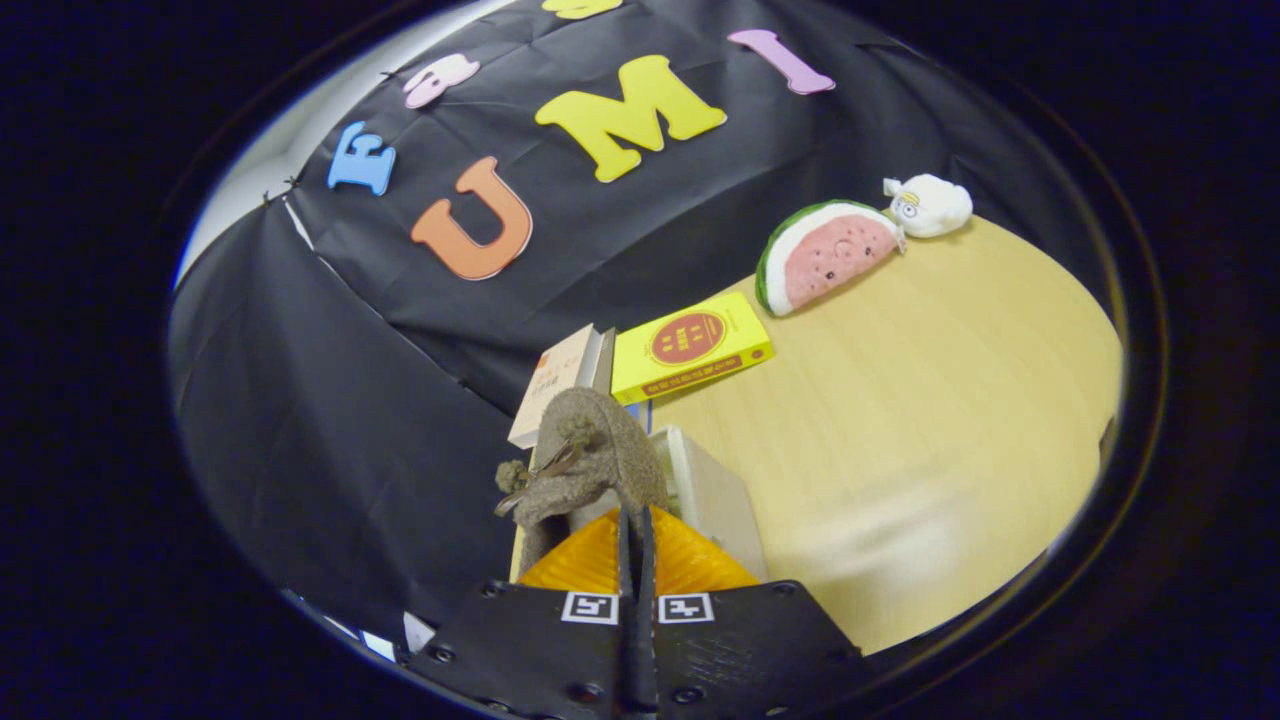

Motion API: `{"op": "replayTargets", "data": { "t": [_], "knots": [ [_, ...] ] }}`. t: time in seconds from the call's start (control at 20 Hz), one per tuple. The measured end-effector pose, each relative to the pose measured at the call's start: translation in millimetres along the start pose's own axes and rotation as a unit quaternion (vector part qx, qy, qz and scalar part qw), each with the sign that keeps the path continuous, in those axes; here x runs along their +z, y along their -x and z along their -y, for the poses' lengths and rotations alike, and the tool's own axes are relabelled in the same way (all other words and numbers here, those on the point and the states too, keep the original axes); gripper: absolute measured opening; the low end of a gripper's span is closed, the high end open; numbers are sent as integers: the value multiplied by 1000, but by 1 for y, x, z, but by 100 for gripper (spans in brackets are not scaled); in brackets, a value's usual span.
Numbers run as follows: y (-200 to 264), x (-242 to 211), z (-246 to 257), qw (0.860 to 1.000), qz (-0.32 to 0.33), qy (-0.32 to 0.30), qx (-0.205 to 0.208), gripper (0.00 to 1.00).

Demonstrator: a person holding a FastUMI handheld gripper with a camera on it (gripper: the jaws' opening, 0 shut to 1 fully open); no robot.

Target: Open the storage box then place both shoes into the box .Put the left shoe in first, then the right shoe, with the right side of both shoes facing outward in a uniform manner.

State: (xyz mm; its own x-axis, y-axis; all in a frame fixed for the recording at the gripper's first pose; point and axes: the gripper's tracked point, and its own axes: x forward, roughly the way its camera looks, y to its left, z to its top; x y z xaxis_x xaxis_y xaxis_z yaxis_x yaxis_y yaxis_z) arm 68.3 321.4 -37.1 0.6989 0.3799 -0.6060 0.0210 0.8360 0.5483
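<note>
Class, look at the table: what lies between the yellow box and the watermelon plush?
Nothing: in the gripper view, bare wooden table separates the yellow box from the watermelon plush. The hand-held gripper grips a brown shoe.

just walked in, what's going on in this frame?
The handheld gripper has its fingers closed on the edge of a brown fuzzy shoe, held up above the wooden table. A pale storage box sits just beyond the fingers. Further back: a yellow box, a book, a watermelon plush and a white plush.
</note>
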Motion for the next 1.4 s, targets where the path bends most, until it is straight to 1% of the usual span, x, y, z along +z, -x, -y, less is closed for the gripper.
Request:
{"op": "replayTargets", "data": {
  "t": [0.15, 0.3, 0.4, 0.45, 0.65, 0.75, 0.85, 0.9, 0.95, 1.1, 1.2, 1.25, 1.3, 1.4],
  "knots": [
    [-12, -17, -4, 1000, 5, -15, -14, 0],
    [-21, -29, 6, 999, 14, -17, -48, 0],
    [-25, -33, 15, 997, 23, -6, -73, 0],
    [-26, -34, 17, 997, 28, -5, -77, 0],
    [-27, -43, 18, 996, 36, 6, -85, 0],
    [-29, -49, 16, 997, 29, 5, -78, 5],
    [-23, -49, 12, 997, 35, 5, -71, 11],
    [-19, -47, 12, 997, 39, 15, -70, 22],
    [-14, -46, 12, 997, 39, 22, -68, 28],
    [3, -39, 5, 998, 47, 30, -38, 59],
    [16, -24, 5, 996, 73, 52, -20, 80],
    [23, -14, 7, 993, 93, 74, -18, 86],
    [31, -5, 10, 989, 113, 99, -18, 95],
    [49, 11, 9, 978, 145, 148, -14, 95]
  ]
}}
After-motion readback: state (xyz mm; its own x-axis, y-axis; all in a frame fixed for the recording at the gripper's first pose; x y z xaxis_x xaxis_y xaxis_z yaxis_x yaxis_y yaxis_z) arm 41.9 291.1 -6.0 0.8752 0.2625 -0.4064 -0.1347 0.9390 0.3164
